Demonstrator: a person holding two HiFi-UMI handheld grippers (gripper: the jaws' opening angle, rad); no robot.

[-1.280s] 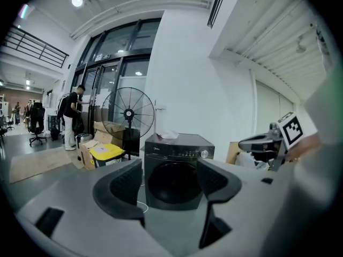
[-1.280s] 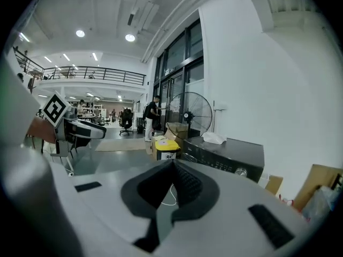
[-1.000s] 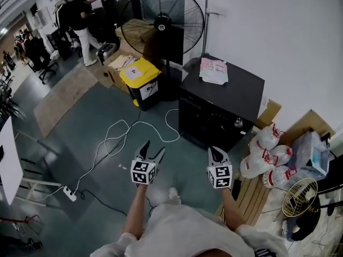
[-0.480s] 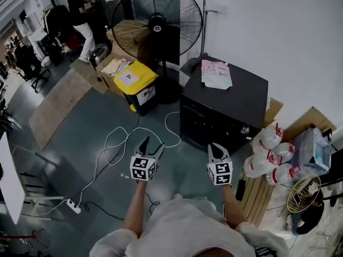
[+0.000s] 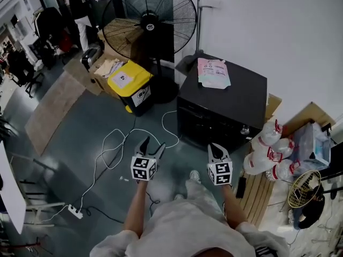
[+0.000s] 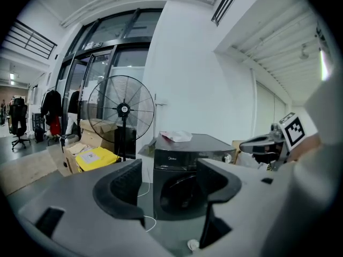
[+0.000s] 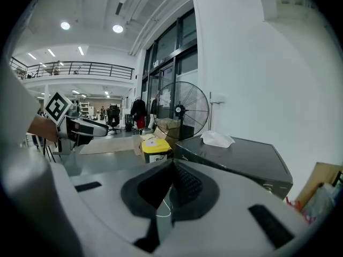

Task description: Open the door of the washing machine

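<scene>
The black washing machine (image 5: 236, 92) stands against the white wall, its front face (image 5: 206, 126) turned toward me and its door closed. A pink-and-white bag (image 5: 213, 72) lies on its top. My left gripper (image 5: 151, 146) hovers over the floor left of the machine's front, open and empty. In the left gripper view the round door (image 6: 179, 194) shows between the spread jaws of that gripper (image 6: 169, 175). My right gripper (image 5: 217, 150) hangs just short of the front, shut on nothing. In the right gripper view this gripper (image 7: 171, 167) points past the machine's top (image 7: 236, 159).
A big standing fan (image 5: 150, 20) and a yellow-lidded bin (image 5: 128, 84) stand left of the machine. White cable (image 5: 115, 143) loops over the floor to a power strip (image 5: 75, 213). Water bottles (image 5: 265, 154), a wooden pallet (image 5: 257, 194) and a small fan (image 5: 303, 189) crowd the right.
The person has stepped nearer the washing machine, so it sits closer and more central. Both grippers hold the same pose. A shoe now shows between them.
</scene>
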